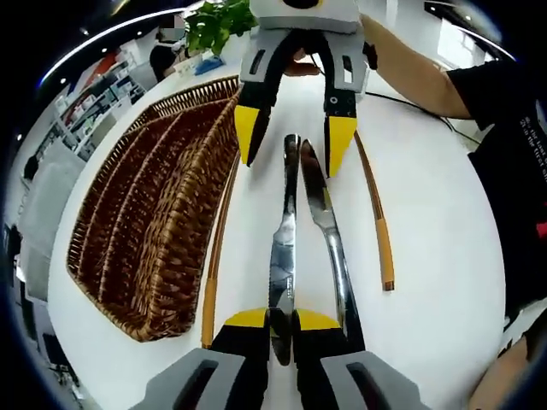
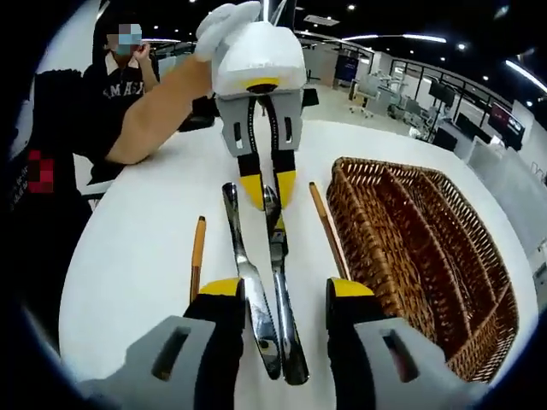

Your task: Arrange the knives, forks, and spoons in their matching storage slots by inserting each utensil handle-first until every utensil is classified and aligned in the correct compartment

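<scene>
Two steel table knives lie side by side along the white table (image 1: pixel 427 256). My left gripper (image 1: pixel 282 319) is shut on the near end of the serrated knife (image 1: pixel 283 248), its yellow pads tight against the blade. The second knife (image 1: pixel 329 231) lies free just right of it. In the right gripper view the left gripper (image 2: pixel 268 189) pinches the far end of that knife (image 2: pixel 280 282). My right gripper (image 2: pixel 287 288) is open, its jaws straddling both knives, with the free knife (image 2: pixel 244 265) inside. In the left gripper view the right gripper (image 1: pixel 295 141) hangs open over the knives' far ends.
A brown wicker basket (image 1: pixel 145 213) (image 2: pixel 427 248) with long compartments lies beside the knives. Two thin sticks with orange handles flank them (image 1: pixel 209 282) (image 1: pixel 381 231) (image 2: pixel 197 256) (image 2: pixel 325 226). A person's arm (image 2: pixel 154 111) reaches in. A green plant (image 1: pixel 218 21) stands at the table's far end.
</scene>
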Available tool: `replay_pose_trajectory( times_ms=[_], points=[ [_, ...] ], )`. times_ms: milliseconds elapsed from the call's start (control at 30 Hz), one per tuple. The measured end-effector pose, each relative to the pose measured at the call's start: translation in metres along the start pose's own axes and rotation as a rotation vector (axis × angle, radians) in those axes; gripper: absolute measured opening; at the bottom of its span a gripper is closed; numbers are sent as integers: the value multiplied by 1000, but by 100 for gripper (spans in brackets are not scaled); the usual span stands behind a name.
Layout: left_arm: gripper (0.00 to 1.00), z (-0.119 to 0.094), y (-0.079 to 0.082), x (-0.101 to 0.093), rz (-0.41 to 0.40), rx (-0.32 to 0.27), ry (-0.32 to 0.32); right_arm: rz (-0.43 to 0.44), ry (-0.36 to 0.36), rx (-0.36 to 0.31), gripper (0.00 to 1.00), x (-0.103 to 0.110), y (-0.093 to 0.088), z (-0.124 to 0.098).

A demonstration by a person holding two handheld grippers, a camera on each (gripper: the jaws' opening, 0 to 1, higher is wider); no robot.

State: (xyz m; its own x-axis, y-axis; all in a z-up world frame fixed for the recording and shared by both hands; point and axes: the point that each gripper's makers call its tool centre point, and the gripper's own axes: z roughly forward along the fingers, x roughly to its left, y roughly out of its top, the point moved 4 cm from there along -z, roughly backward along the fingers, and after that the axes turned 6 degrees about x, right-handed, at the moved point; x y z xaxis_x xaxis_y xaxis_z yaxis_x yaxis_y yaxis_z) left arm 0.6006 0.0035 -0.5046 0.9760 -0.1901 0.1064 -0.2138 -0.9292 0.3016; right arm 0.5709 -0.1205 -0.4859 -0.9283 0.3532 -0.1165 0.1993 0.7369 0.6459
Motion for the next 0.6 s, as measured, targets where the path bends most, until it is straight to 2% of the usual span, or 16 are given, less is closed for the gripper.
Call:
replay_pose_trajectory(
  times_ms=[133,233,367,500,600],
  points=[
    [9,0,-1,0,2,18,2,13,-9,28,39,-3,-14,8],
    [9,0,0,1,4,22,8,8,-20,24,34,-6,-17,12],
    [9,0,0,2,17,34,20,11,-18,15,26,-8,-12,16],
    [9,-3,-1,2,16,42,26,25,4,32,28,-3,-9,21],
    [9,-6,0,1,18,42,30,23,4,42,26,0,-6,21]
  ],
)
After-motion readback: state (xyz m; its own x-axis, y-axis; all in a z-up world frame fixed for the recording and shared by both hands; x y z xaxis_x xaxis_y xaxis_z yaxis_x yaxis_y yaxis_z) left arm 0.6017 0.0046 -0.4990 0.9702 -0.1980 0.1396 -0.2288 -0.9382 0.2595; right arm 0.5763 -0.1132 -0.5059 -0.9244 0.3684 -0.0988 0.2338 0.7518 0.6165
